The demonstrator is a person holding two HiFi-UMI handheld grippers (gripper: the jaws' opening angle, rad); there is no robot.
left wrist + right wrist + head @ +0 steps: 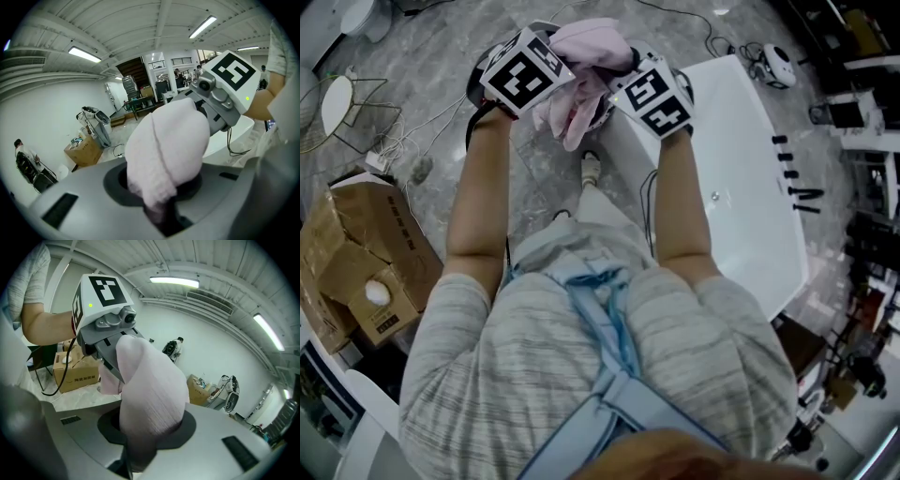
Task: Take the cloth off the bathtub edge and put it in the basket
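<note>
Pink cloth point(586, 66) hangs bunched in the air just beside the end of the white bathtub point(741, 187), its length running across between the hands. Left tool point(546, 82) and right tool point(623, 89) each pinch one end. No basket is clearly visible.

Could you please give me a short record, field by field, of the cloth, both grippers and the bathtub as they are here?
cloth: pink cloth, bunched, held up in the air between the two grippers
left gripper: left gripper has its fingers shut on one end of the cloth
right gripper: right gripper has its fingers shut on the other end
bathtub: white bathtub at the person's right, no cloth on its visible edge
floor, left: open cardboard box
</note>
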